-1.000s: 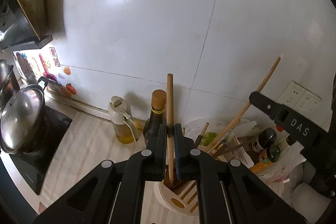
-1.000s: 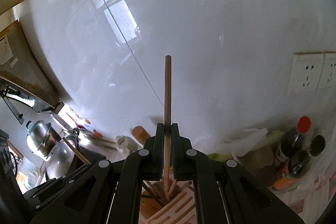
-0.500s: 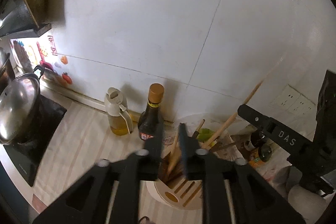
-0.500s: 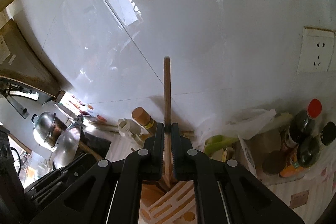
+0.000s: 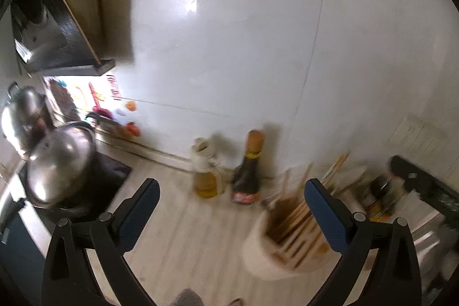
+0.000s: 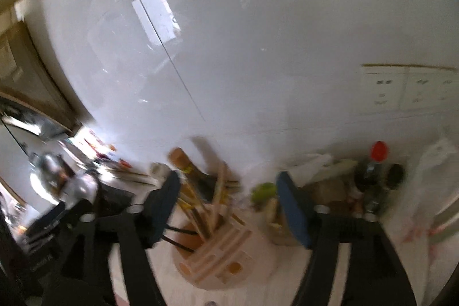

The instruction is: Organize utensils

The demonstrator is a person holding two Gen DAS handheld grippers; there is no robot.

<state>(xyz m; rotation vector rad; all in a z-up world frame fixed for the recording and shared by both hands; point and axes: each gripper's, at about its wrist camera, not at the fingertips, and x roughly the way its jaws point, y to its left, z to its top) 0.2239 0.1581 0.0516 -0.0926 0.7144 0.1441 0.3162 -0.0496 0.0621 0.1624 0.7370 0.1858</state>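
Observation:
A round white utensil holder [image 5: 266, 257] with slotted top stands on the counter, holding several wooden chopsticks [image 5: 295, 217]. My left gripper [image 5: 231, 187] is above and left of it, its jaws opening wide with nothing between them. In the right wrist view the same holder [image 6: 226, 254] sits below and between the fingers of my right gripper [image 6: 228, 181], whose jaws are opening; wooden sticks [image 6: 218, 191] stand loose in the holder between them, not pressed by the pads. Both views are blurred by motion.
A dark sauce bottle [image 5: 248, 171] and an oil jug [image 5: 205, 171] stand by the tiled wall. Steel pots [image 5: 57, 162] sit on a black hob at left. Condiment bottles [image 6: 373, 174], a plastic bag and wall sockets [image 6: 407, 91] are at right.
Both grippers were shut on upright wooden sticks; both have let go and opened wide. The sticks now rest in the holder. Both hands have drawn back and up a little.

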